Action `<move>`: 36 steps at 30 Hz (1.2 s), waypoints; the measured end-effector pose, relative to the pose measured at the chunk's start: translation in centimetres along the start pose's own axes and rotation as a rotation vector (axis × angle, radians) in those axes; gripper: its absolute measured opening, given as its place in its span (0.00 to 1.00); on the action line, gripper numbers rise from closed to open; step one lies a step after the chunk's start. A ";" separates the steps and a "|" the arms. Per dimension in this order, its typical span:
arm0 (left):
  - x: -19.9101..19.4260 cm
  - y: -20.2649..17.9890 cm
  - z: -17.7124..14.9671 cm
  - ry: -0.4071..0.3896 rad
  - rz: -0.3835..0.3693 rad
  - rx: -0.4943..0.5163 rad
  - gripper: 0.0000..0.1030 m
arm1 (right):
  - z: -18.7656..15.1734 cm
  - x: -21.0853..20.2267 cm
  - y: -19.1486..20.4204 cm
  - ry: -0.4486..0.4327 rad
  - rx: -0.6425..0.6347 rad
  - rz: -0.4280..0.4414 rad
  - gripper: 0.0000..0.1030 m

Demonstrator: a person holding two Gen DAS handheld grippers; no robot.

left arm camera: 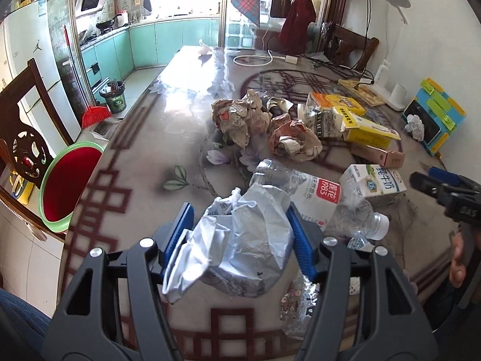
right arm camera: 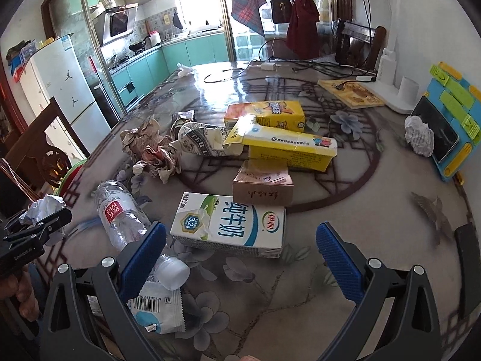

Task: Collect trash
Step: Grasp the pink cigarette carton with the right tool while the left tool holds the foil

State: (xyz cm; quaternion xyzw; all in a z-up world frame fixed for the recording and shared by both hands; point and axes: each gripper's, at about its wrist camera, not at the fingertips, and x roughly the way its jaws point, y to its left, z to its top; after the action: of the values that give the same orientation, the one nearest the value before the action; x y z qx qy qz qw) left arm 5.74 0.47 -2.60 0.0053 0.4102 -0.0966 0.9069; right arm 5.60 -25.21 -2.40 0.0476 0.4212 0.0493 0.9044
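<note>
My left gripper (left arm camera: 240, 234) is shut on a crumpled white plastic bag (left arm camera: 240, 240) and holds it above the near table edge; it also shows at the left of the right wrist view (right arm camera: 45, 213). My right gripper (right arm camera: 240, 258) is open and empty, just in front of a white milk carton (right arm camera: 228, 225). A crushed clear water bottle (right arm camera: 123, 213) lies left of the carton. Crumpled paper (left arm camera: 240, 117), yellow boxes (right arm camera: 288, 147) and a brown box (right arm camera: 261, 186) lie in a heap mid-table. A red bin with a green rim (left arm camera: 69, 186) stands off the table's left edge.
A white snack wrapper (right arm camera: 159, 310) lies near the front edge. A paper ball (right arm camera: 419, 137) and a phone on a blue stand (right arm camera: 451, 120) are at the right. Cables (right arm camera: 300, 66), a book (right arm camera: 351, 93) and a white lamp base (right arm camera: 402, 96) are at the back. A wooden chair (left arm camera: 24, 129) stands left.
</note>
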 end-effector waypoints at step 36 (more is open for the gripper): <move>-1.5 2.5 -0.6 -0.039 -0.031 -0.069 0.59 | 1.0 8.0 1.9 0.080 -0.057 -0.362 0.94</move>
State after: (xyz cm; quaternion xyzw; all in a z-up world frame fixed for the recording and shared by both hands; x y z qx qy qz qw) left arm 4.81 3.26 -2.06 -0.0341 0.3953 -0.0963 0.9128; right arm 11.42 -22.30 -7.53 -0.0566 0.4570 -0.1003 0.8820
